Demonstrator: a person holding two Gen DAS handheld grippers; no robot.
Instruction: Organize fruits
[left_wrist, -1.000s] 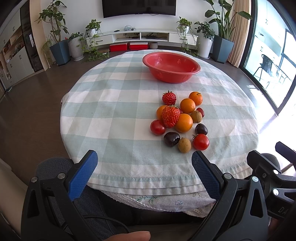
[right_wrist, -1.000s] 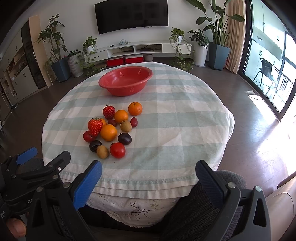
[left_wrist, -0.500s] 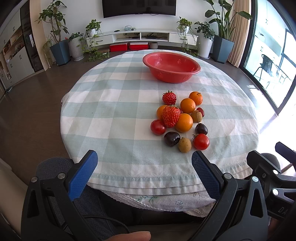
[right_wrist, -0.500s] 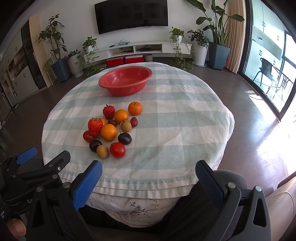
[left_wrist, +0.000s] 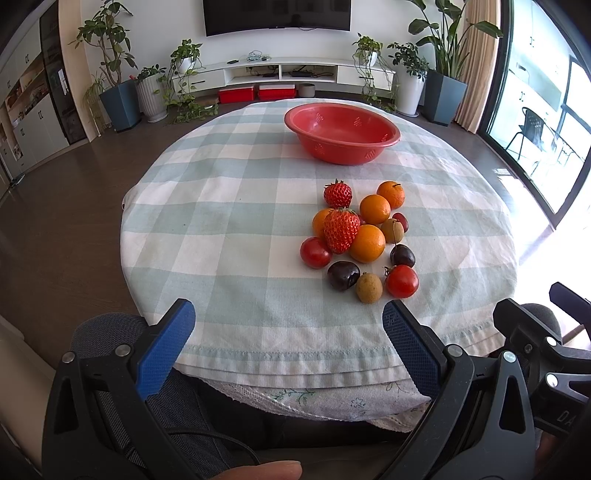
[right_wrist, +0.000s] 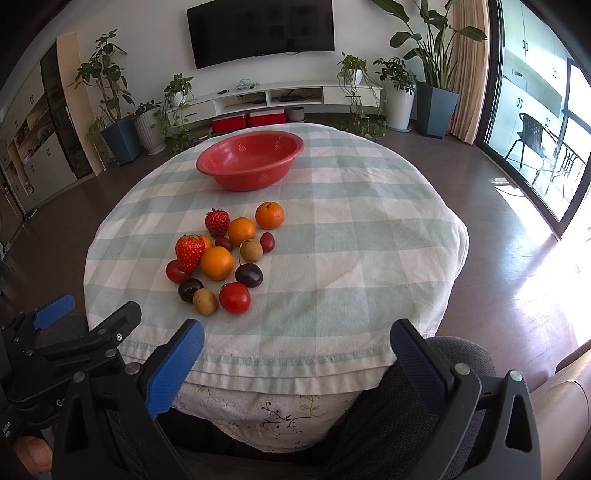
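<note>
A pile of fruit (left_wrist: 360, 240) lies on the checked tablecloth: strawberries (left_wrist: 341, 229), oranges (left_wrist: 366, 243), tomatoes (left_wrist: 402, 281), dark plums (left_wrist: 343, 275) and small kiwis (left_wrist: 369, 287). It also shows in the right wrist view (right_wrist: 221, 262). An empty red bowl (left_wrist: 341, 133) stands behind it, also seen in the right wrist view (right_wrist: 250, 159). My left gripper (left_wrist: 286, 345) is open and empty at the table's near edge. My right gripper (right_wrist: 295, 363) is open and empty beside it, to the right.
The round table (right_wrist: 369, 236) drops off on all sides. The cloth hangs over the near edge. Potted plants (left_wrist: 118, 88), a TV shelf (left_wrist: 280, 72) and a glass door stand far behind. A grey chair back (left_wrist: 107, 332) is under the grippers.
</note>
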